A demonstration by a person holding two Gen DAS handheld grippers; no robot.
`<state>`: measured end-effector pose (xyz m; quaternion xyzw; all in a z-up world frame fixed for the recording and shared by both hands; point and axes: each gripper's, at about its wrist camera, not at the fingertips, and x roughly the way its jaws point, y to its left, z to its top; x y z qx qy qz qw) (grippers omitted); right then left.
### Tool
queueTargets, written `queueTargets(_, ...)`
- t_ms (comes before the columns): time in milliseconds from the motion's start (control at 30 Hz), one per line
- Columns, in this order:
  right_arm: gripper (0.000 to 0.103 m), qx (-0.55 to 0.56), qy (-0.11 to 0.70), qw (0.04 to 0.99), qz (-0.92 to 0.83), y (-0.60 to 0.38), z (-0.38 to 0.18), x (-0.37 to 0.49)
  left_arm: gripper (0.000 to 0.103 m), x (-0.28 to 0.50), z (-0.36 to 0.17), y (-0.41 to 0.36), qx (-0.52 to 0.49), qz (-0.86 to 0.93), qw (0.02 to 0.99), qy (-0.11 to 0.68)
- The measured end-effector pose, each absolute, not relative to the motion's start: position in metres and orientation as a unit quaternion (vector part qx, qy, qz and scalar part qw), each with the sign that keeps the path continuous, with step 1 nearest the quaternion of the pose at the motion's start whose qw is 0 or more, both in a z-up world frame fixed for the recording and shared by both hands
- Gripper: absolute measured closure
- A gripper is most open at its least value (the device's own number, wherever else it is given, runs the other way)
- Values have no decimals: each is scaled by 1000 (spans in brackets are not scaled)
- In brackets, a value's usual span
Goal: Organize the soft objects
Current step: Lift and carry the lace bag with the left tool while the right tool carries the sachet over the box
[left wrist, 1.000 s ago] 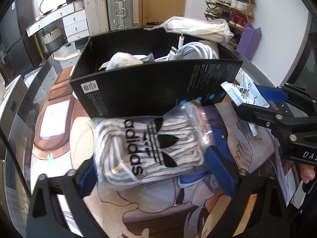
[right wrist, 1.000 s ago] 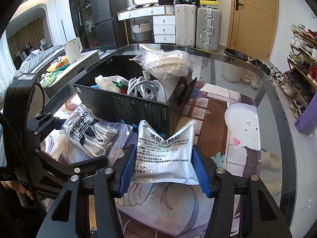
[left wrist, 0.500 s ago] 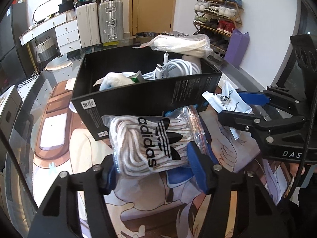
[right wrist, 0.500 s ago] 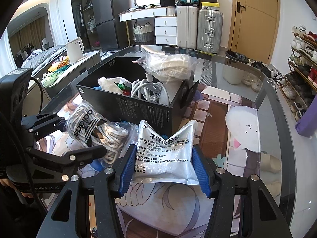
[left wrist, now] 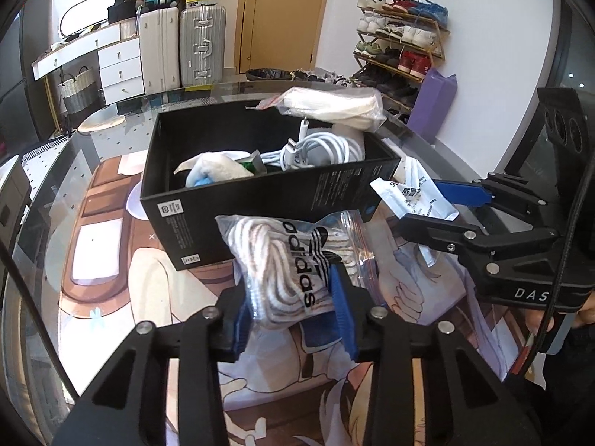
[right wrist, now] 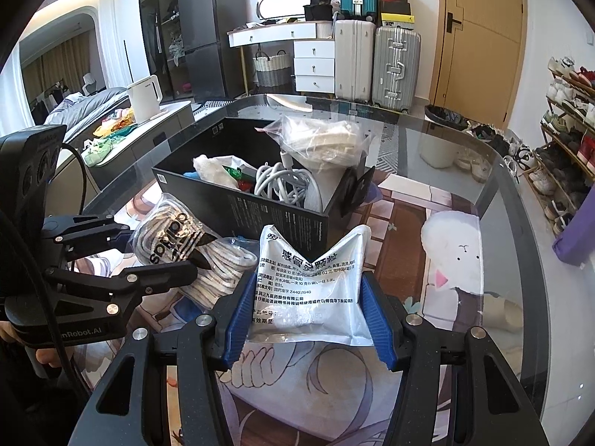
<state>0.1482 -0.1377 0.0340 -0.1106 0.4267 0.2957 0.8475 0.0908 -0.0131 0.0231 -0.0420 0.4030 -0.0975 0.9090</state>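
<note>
adidas lace bag – clear zip pouch w/ white & tan cords inside, logo sideways – sits pinched between the blue pads of the left gripper. jaws have just been closing & now stand narrow, squeezing the bag's near end so it bulges above the pads. bag's far end leans against the front wall of the black box; whether the near end is clear of the printed mat i can't tell.

medicine sachet, white w/ blue chinese print, is held by the right gripper: jaws part-way open, both pads pressing its sides so the packet buckles into a v at the top. it's just in front of the box's near corner, beside the lace bag. from the left wrist view the same sachet pokes out past the box's rt end, in the other gripper's fingers.

box stands on the mat atop a glass table, lid off, already holding a coiled white cable, a white fluffy cloth item w/ a bit of blue & green beside it, and a clear bag of cream-coloured stuff resting high on the far rt rim.

a hand shows at the lower left edge of the rt wrist view, gripping the left tool's handle.
</note>
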Motion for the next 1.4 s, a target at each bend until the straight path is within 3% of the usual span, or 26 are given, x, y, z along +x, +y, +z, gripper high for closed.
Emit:
queueTargets(133, 47, -110, 421, 850, 296, -139, 38, 146, 79, 86, 32, -9, -56, -109, 912, 391)
queueTargets(267, 47, -110, 417, 852, 296, -139, 43, 144, 82, 85, 39, -9, -69, -118, 914, 383)
queueTargets(1400, 47, -107, 343, 875, 323, -136, 98, 130, 83, 62, 106, 45, -89, -48, 956, 276)
